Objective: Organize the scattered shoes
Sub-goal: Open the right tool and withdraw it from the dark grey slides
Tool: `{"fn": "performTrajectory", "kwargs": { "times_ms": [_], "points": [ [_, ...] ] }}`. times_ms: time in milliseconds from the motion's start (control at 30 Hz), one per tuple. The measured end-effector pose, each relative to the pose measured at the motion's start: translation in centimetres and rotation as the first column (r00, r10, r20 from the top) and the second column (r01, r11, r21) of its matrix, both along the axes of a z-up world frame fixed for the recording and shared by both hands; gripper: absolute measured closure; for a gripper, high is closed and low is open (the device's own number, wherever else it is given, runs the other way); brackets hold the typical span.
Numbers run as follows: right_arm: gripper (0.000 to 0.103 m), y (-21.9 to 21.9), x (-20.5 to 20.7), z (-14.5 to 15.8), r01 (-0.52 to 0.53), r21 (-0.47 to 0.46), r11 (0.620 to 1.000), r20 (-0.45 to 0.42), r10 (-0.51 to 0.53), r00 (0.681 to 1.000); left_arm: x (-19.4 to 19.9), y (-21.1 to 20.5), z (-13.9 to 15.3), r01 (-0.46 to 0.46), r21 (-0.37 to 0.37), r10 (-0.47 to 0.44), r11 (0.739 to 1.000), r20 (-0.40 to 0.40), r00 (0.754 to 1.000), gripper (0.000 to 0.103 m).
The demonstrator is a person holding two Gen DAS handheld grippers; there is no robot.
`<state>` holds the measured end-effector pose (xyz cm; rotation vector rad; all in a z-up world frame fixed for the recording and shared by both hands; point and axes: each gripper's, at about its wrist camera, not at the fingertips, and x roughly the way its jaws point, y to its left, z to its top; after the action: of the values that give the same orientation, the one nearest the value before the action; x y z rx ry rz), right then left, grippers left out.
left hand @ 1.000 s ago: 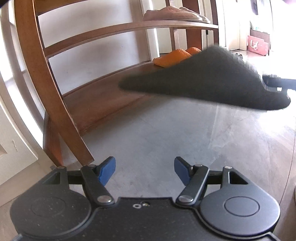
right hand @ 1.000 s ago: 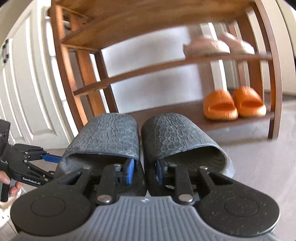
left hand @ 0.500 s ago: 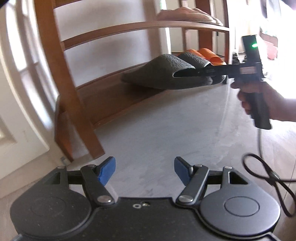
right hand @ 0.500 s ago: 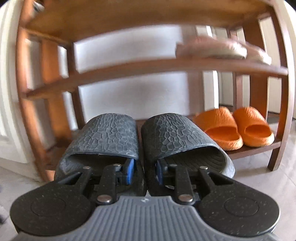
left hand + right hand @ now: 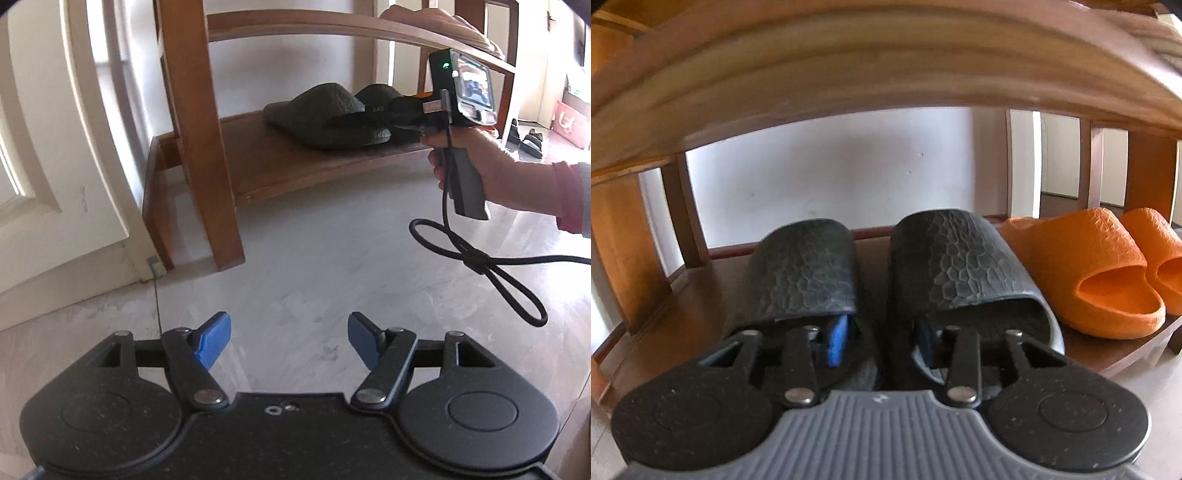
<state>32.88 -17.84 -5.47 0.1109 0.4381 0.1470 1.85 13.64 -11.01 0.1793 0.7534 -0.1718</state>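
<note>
A pair of black textured slippers [image 5: 809, 269] sits side by side on the bottom shelf [image 5: 683, 325] of a wooden shoe rack, toes toward the wall. My right gripper [image 5: 881, 343] has one finger inside each slipper. Its jaws are opening and the blue pads [image 5: 836, 339] stand away from the inner walls between them. The left wrist view shows the same black slippers [image 5: 325, 110] with a person's hand [image 5: 476, 158] holding the right gripper [image 5: 402, 110] at their heels. My left gripper [image 5: 290, 341] hangs open over the floor, holding nothing.
Orange slippers [image 5: 1082, 266] stand right of the black pair on the same shelf. Pink slippers [image 5: 436, 18] lie on the shelf above. A rack leg [image 5: 207, 147] and a white door [image 5: 55, 147] are on the left. A looped cable [image 5: 480, 254] hangs from the right gripper.
The right gripper carried the black slippers in under the middle shelf and set them on the bottom shelf, then its fingers spread apart. The left gripper's view shifted so the rack sits more centrally.
</note>
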Motion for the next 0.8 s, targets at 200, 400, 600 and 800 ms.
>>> {"fn": "performTrajectory", "kwargs": {
  "times_ms": [200,400,600,800],
  "points": [
    [0.037,-1.5,-6.0,0.5,0.016,0.036,0.999,0.079,-0.019,0.997,-2.2,1.5,0.4,-0.004,0.041,0.004,0.999,0.015,1.0,0.033],
    [0.034,0.7,-13.1,-0.2,-0.329,0.134,0.935,-0.023,0.335,0.942,-6.5,5.0,0.8,-0.033,0.134,0.034,0.99,-0.009,0.999,0.033],
    [0.035,11.8,-15.3,-0.8,-0.772,0.294,0.563,-0.201,0.827,0.526,-14.4,12.0,2.2,-0.238,0.243,0.245,0.94,0.002,0.97,0.033],
    [0.035,24.8,-17.3,1.3,-0.92,0.327,0.215,-0.295,0.948,0.116,-22.8,19.6,3.3,-0.495,0.249,0.519,0.833,-0.039,0.854,0.033]
  ]
}}
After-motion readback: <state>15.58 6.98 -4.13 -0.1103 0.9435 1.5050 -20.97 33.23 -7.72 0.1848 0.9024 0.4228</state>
